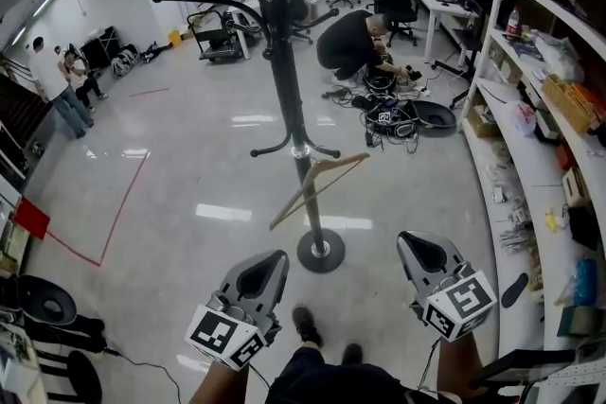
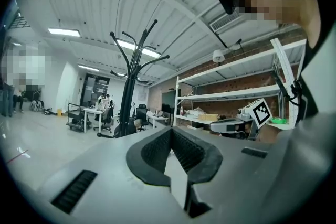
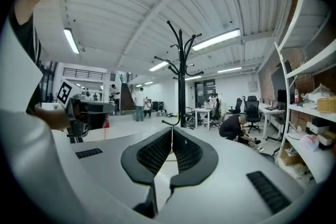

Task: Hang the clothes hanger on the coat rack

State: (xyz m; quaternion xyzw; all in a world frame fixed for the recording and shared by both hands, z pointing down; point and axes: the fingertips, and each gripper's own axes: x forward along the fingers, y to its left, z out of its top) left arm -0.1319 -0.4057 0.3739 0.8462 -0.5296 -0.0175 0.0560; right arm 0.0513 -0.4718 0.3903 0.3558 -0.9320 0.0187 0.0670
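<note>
The black coat rack [image 1: 284,80] stands on a round base [image 1: 320,251] just ahead of me. A light wooden clothes hanger [image 1: 317,189] hangs tilted against the pole from one of the low hooks. My left gripper [image 1: 270,262] and right gripper [image 1: 417,246] are held low on either side of the base, apart from the hanger. Both are shut with nothing between their jaws. The left gripper view shows its own jaws [image 2: 171,131] pressed together and the rack [image 2: 127,97] beyond. In the right gripper view the gripper [image 3: 171,131] points at the rack [image 3: 181,76]. Neither gripper view shows the hanger.
White shelving [image 1: 530,156] full of items runs along the right. A person [image 1: 355,43] crouches by a pile of cables [image 1: 398,114] behind the rack. Office chairs and desks stand at the back, people [image 1: 57,85] at far left, red floor tape [image 1: 118,203] at left.
</note>
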